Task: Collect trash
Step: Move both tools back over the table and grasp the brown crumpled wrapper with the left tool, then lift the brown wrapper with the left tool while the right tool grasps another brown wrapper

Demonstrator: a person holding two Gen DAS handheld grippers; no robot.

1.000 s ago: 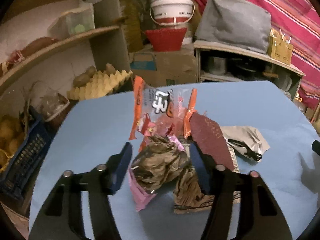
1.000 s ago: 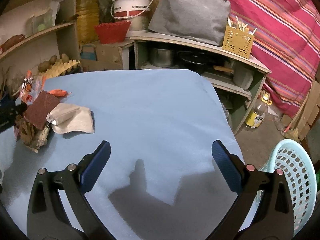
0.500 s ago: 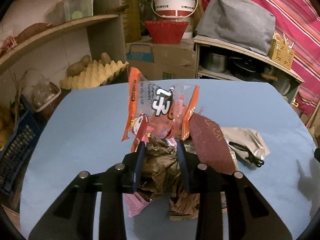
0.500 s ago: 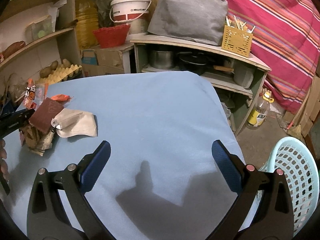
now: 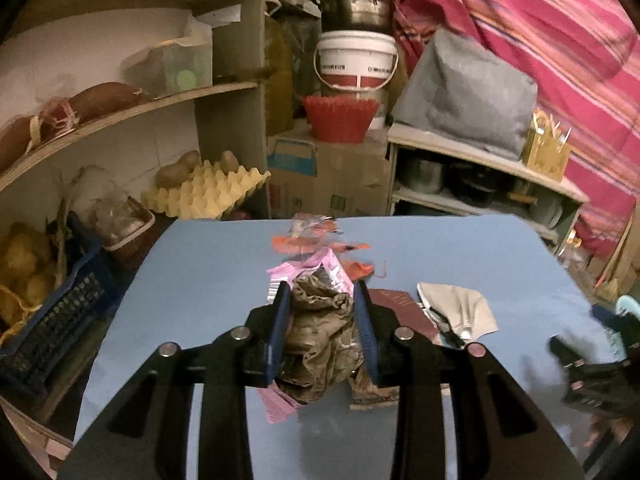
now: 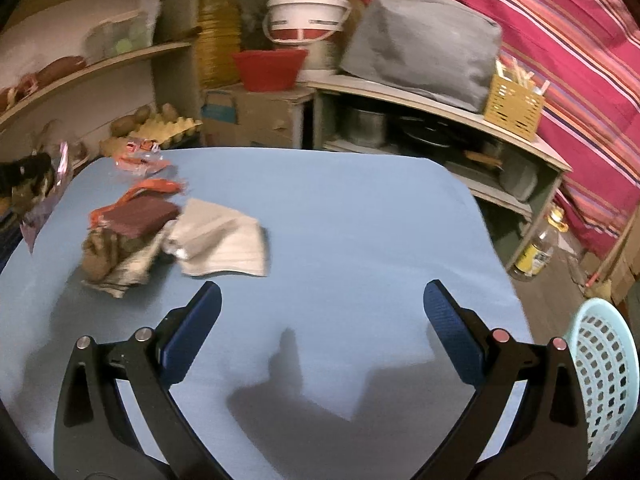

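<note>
The crumpled brown paper [image 5: 320, 332] sits between the two blue fingers [image 5: 280, 332] of the left gripper [image 5: 320, 300], filling the gap from pad to pad. Both pads press on it — the left gripper is clenched on the wad, at a partly closed width. A pink wrapper [image 5: 316, 264] sticks out above the paper, and its lower end hangs below the wad. In the right wrist view the held bundle appears at the far left edge, clear of the desk [image 6: 360, 220].

The rest of the trash lies on the blue desk [image 5: 200, 280], just right of the left gripper:
- a dark red pad [image 6: 140, 216] resting on top of a second brown crumpled wad [image 6: 108, 256];
- a grey pouch [image 6: 224, 240] touching the right side of that pile;
- orange wrappers [image 6: 140, 160] beyond the pile, nearer the far edge of the desk.

The right gripper [image 6: 320, 320] is released: its fingers [image 6: 192, 328] stand wide apart with nothing between them, over a bare part of the desk, well apart from the pile, which lies ahead and to its left. A light blue basket [image 6: 600, 380] with a perforated wall stands below the desk edge, at the lower right of the right wrist view — beside the right finger.
</note>
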